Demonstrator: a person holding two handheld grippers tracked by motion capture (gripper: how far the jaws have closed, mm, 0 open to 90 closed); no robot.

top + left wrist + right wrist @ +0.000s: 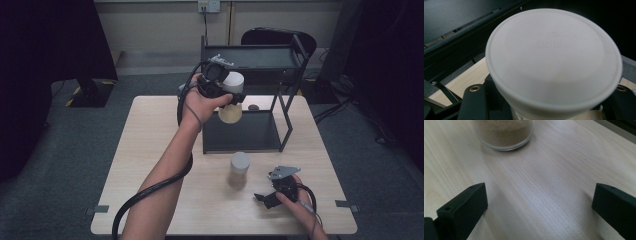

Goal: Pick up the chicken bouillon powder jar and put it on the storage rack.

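1. The left tool (227, 92) pinched a jar (231, 102) in the air before the black shelf rack (280, 60).
2. The jar's long axis stood roughly upright, white lid (554, 57) topmost.
3. It was clear, holding pale powder.
4. The right tool (265, 196) rested spread on the tabletop (150, 150).

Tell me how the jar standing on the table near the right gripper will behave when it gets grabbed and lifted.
The jar on the table looks like smooth clear glass, so it may be slippery and breakable if dropped. It holds brownish powder up much of its height, so probably fairly heavy for its size. It stands tall on a round base and could tip if nudged high; the open right gripper should close low.
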